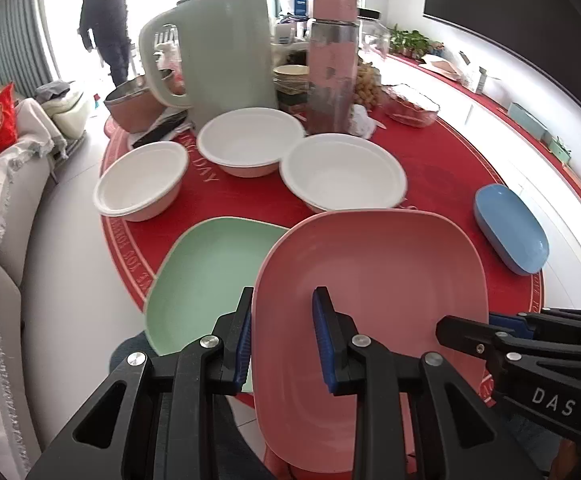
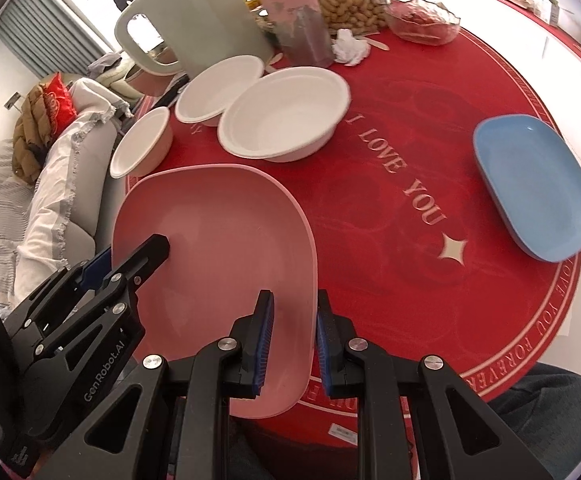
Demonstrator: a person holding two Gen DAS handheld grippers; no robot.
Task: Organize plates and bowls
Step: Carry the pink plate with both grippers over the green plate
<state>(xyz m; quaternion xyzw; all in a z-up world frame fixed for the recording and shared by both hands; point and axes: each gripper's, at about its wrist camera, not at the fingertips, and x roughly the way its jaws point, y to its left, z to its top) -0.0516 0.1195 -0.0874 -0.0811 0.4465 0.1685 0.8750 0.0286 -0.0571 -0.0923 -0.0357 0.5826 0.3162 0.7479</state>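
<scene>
A pink plate [image 1: 370, 288] is held above the red round table, over the edge of a green plate [image 1: 206, 276]. My left gripper [image 1: 282, 340] straddles the pink plate's left rim, jaws partly apart with a gap at the right pad. My right gripper [image 2: 292, 344] grips the pink plate's [image 2: 218, 264] right rim between its blue pads; it also shows in the left wrist view [image 1: 470, 332]. Three white bowls [image 1: 142, 180], [image 1: 250, 142], [image 1: 342, 174] stand behind. A blue plate [image 2: 534, 184] lies at the right.
A pale green kettle [image 1: 218, 52], a pink-lidded bottle [image 1: 332, 60], a peanut pile [image 2: 350, 0] and a glass dish [image 2: 422, 20] crowd the table's far side. A sofa [image 1: 6, 208] stands left. A person [image 1: 108, 24] walks in the background.
</scene>
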